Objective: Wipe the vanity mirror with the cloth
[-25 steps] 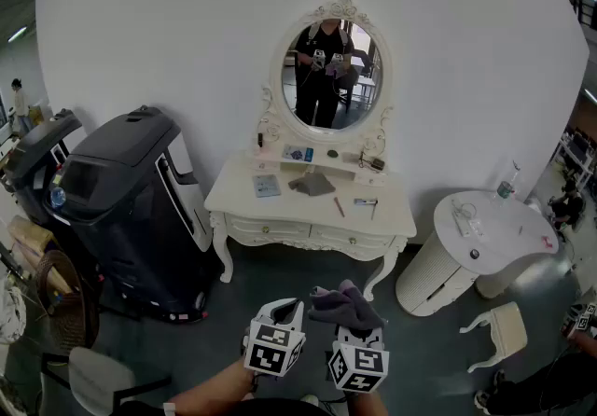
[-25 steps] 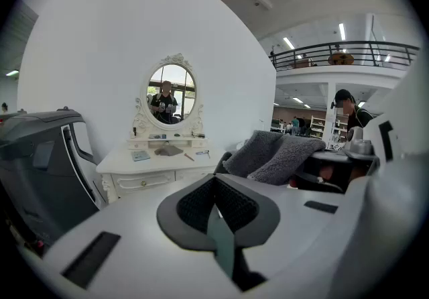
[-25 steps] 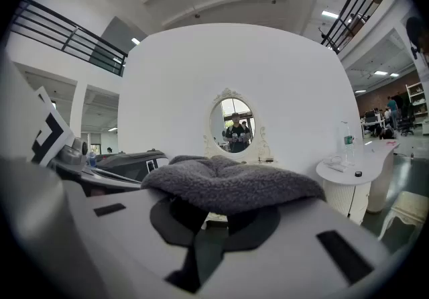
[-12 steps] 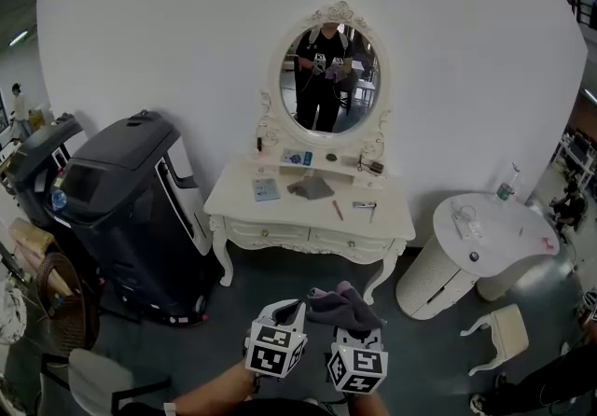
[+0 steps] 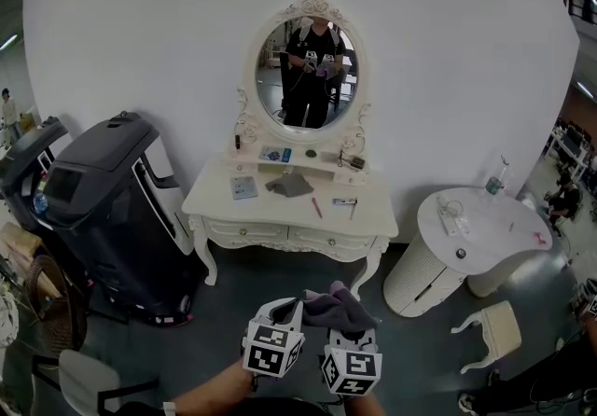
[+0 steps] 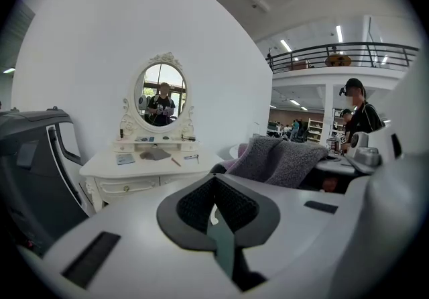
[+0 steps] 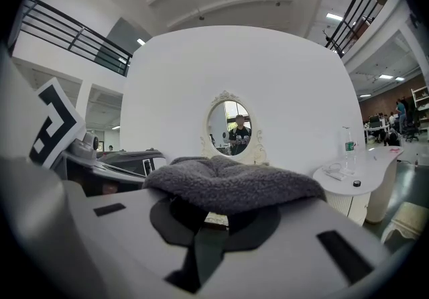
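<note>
The oval vanity mirror (image 5: 306,72) in its white carved frame stands on the white vanity table (image 5: 280,214) against the far wall, well ahead of both grippers. It also shows small in the left gripper view as the mirror (image 6: 163,92) and in the right gripper view as the mirror (image 7: 234,127). My right gripper (image 5: 341,323) is shut on a bunched grey cloth (image 5: 334,305), which drapes over its jaws as the cloth (image 7: 231,183). My left gripper (image 5: 284,311) is beside it, shut and holding nothing, its pads meeting (image 6: 216,188). The cloth (image 6: 280,160) lies just to its right.
A big black machine (image 5: 104,188) stands left of the vanity. A round white table (image 5: 478,233) with a bottle (image 5: 492,183) is on the right, with a white stool (image 5: 492,330) in front. Another grey cloth (image 5: 289,185) and small items lie on the vanity top. A chair (image 5: 84,377) sits bottom left.
The vanity and mirror have slid leftward in the head view. Both grippers keep the same low pose, side by side, with the cloth still in the right one.
</note>
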Motion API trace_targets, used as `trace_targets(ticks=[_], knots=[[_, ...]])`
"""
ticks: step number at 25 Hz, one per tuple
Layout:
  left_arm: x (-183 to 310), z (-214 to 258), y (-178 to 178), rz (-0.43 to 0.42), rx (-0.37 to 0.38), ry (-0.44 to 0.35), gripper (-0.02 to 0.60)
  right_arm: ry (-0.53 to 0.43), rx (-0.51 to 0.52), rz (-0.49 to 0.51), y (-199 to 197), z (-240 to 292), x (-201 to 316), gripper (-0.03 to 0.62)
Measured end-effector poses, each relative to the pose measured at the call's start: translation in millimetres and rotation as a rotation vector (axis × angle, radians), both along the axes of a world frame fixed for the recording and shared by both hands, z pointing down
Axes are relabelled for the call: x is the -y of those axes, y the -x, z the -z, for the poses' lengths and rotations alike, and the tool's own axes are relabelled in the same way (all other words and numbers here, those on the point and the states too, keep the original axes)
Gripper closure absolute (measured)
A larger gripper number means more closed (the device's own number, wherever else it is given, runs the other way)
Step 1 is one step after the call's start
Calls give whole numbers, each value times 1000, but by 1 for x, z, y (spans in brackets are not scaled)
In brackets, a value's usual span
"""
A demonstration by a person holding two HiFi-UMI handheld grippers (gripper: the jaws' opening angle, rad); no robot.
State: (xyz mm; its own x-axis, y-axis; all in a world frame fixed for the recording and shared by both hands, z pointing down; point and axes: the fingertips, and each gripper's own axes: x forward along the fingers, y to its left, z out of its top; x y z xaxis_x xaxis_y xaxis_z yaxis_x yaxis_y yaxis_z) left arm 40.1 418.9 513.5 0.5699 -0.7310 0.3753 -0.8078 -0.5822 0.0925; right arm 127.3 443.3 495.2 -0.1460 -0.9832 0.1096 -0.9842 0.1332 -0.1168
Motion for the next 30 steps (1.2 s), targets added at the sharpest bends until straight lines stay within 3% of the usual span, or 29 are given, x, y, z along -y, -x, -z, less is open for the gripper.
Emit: trace_targets(ticks=[6,13,18,24,30], knots=[[4,-8,-27,-7,9,4,575,9,12,-4,-26,-8,9,554],[40,-14,-31,11,0,11,575,18,0,16,-29,-15,42,554],[92,-9,-40,-15,48,-49,575,24,-23,-2,-33,-16,89,554],[179,7,-41,-47,8,-56,575,-2,-44,-48,-37,2,173,554],[259,23,-21,-33,-18,-76,575,-19,-66,-42,-17,19,248,554]])
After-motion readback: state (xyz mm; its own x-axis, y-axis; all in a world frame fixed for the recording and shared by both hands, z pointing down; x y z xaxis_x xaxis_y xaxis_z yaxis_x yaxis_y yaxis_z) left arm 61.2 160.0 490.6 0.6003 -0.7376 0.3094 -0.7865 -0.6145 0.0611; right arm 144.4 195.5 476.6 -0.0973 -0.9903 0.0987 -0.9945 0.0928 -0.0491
